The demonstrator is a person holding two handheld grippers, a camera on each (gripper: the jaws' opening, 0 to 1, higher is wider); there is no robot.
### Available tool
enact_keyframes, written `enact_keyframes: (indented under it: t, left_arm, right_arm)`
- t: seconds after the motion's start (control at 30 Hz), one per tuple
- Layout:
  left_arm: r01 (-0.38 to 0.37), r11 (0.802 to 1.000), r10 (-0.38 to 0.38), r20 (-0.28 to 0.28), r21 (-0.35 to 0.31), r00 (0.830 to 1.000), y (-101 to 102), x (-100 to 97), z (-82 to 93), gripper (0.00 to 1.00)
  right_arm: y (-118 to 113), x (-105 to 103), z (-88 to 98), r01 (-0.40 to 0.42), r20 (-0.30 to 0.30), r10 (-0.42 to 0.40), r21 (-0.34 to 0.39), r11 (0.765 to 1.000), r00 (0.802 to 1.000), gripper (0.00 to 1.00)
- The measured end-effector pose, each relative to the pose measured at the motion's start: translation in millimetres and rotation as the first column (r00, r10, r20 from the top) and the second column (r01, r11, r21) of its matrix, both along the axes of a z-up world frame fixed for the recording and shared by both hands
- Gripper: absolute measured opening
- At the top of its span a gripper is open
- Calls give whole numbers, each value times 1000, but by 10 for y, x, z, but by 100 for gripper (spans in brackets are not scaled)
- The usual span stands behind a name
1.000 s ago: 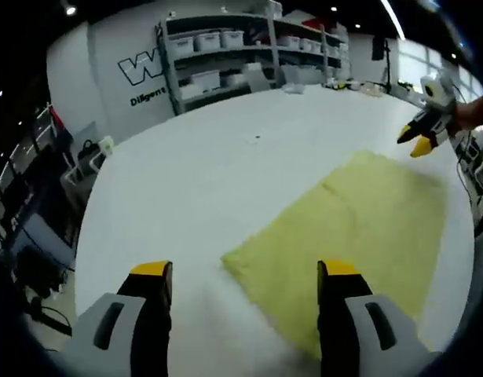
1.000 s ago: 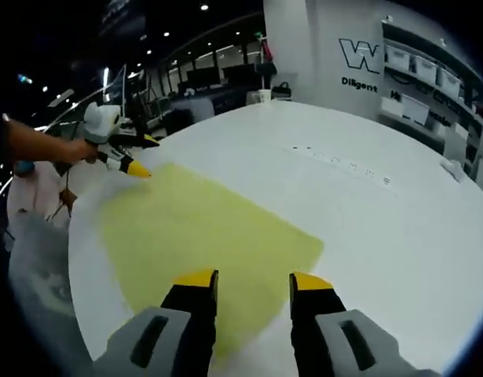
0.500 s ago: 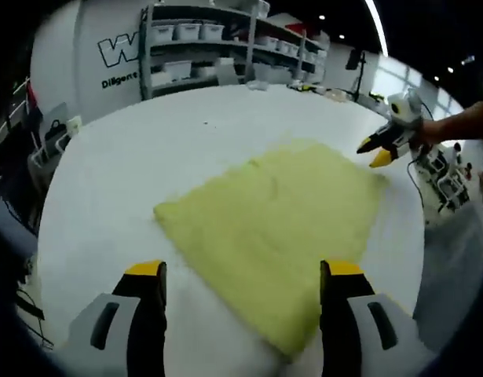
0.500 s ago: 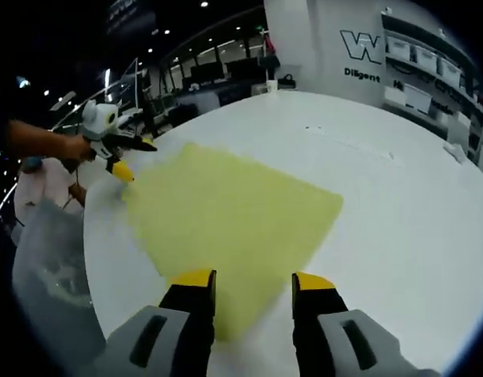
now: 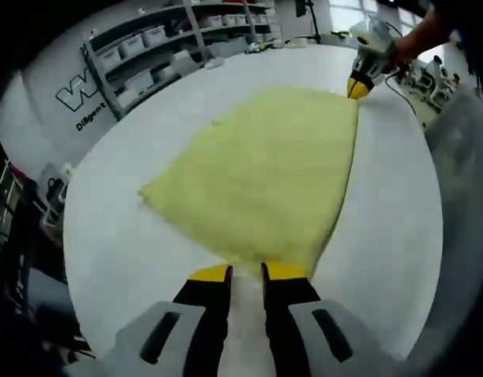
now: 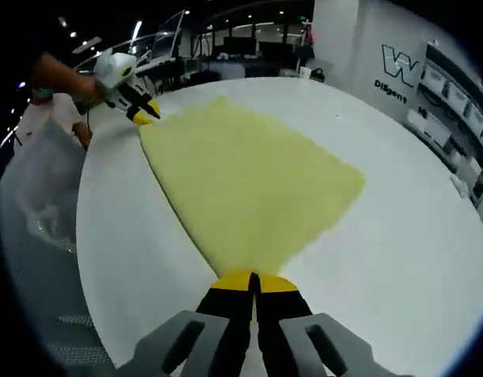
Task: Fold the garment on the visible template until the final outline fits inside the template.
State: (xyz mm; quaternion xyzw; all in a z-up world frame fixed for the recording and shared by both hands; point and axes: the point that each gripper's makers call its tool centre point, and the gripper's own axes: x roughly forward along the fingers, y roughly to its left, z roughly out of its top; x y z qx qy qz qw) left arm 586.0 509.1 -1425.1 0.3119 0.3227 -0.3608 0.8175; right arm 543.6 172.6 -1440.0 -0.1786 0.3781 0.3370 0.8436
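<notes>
A yellow garment [image 5: 265,173] lies flat on the round white table [image 5: 115,236]. In the left gripper view my left gripper [image 5: 247,272] has its jaws drawn close on the garment's near corner. My right gripper [image 5: 356,86], held by a hand, pinches the far corner at the upper right. In the right gripper view the garment [image 6: 249,181] spreads away from my right gripper [image 6: 254,277], whose jaws are shut on its near corner. The left gripper [image 6: 144,116] sits at the opposite corner, upper left. The two grippers hold two corners along one edge.
Bare white table [image 6: 398,251] surrounds the garment on all sides. Shelves with white bins [image 5: 147,47] and a wall logo [image 6: 402,63] stand beyond the table. A person's arm [image 6: 60,75] and a grey sheet [image 6: 37,188] are at the table's edge.
Both grippers came down onto the garment's corners and went from wide open to shut. Both views shifted closer to the garment.
</notes>
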Motion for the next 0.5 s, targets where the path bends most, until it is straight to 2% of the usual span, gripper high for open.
enact_keyframes:
  t: [0.07,0.1,0.13,0.2,0.23,0.27,0.3,0.33,0.37,0.4,0.43,0.47,0.5]
  left_arm:
    - [-3,996,8,56,-85,998,-128,41,187,30]
    - [0,989,9,60,-145,998,-237,9,281,32]
    - [-1,986,9,48,-168,999,-298,-30,292,34]
    - [11,988,-12,-4,-154,1000,-376,-154,169,33]
    - [32,992,-35,-21,-126,999,-385,-212,64,30]
    - [28,993,-32,-29,-117,999,-372,-226,15,26]
    - [22,993,-26,-33,-116,999,-354,-224,-31,23]
    - [16,991,-20,-29,-130,999,-343,-208,-21,22]
    - [-11,989,8,-24,-150,1000,-329,-164,1,22]
    - [-49,990,44,-34,-136,998,-273,-122,-14,22]
    - [-48,993,45,-36,-105,998,-225,-119,-33,18]
    - [-8,992,4,-34,-123,999,-248,-136,-30,16]
    - [-24,991,19,-38,-134,999,-237,-129,-24,17]
  right_arm:
    - [90,63,145,-6,69,4,29,1000,998,0]
    - [138,80,192,-17,92,13,39,999,996,0]
    - [227,68,218,-28,102,23,55,998,995,0]
    - [364,-5,142,-42,63,37,78,996,997,0]
    - [371,-16,114,-45,58,42,69,997,997,0]
    - [369,-48,2,-49,43,47,41,998,998,0]
    - [364,-49,-16,-45,39,44,40,998,998,0]
    - [308,-78,-76,12,-2,-12,40,999,1000,0]
    - [305,-68,-71,52,-13,-51,74,996,999,0]
    - [312,-49,-32,44,8,-45,100,994,999,0]
    - [291,-59,-38,37,5,-38,88,995,999,0]
    - [295,-73,-37,16,15,-17,77,997,1000,0]
    - [288,-73,-35,1,22,-3,69,998,1000,0]
